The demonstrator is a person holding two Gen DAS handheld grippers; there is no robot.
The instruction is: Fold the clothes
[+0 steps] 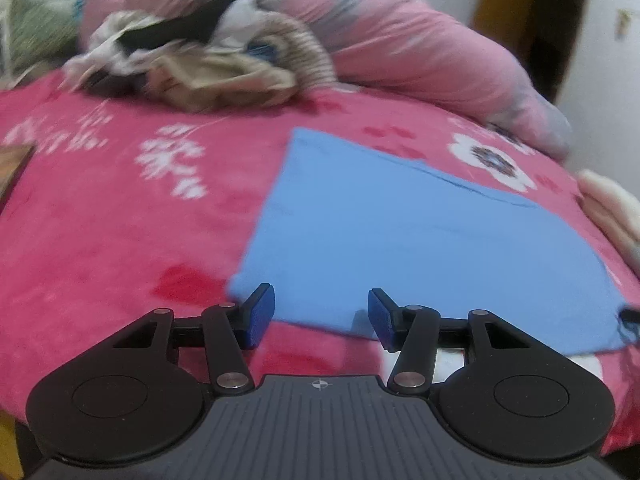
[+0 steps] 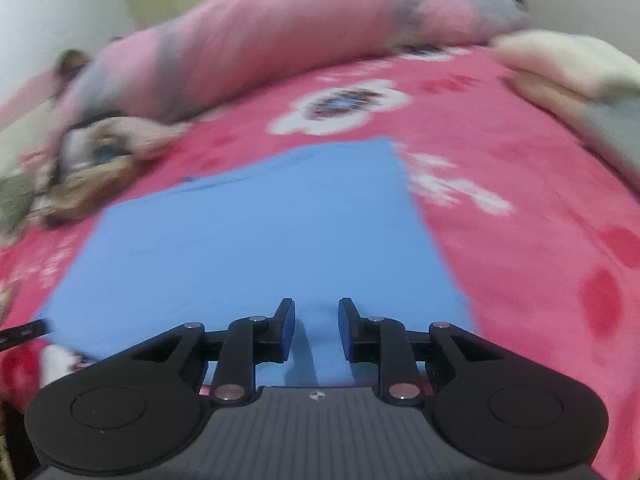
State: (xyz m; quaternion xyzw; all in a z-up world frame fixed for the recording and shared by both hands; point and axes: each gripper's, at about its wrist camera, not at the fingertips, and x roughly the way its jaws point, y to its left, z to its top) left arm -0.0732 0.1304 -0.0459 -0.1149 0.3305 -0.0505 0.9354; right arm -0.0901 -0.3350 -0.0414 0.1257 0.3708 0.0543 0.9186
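A light blue garment lies folded flat into a rectangle on the pink flowered bedcover. My left gripper stands open at the garment's near left corner; its blue pads straddle the near edge without pressing on it. In the right wrist view the same blue garment fills the middle. Over its near edge my right gripper hovers with a narrow gap between the pads. A low ridge of blue cloth shows in that gap, and the pads stand clear of it.
A heap of unfolded clothes lies at the far left of the bed. Along the back runs a rolled pink and grey quilt. A cream folded item sits at the right edge. The views are motion-blurred.
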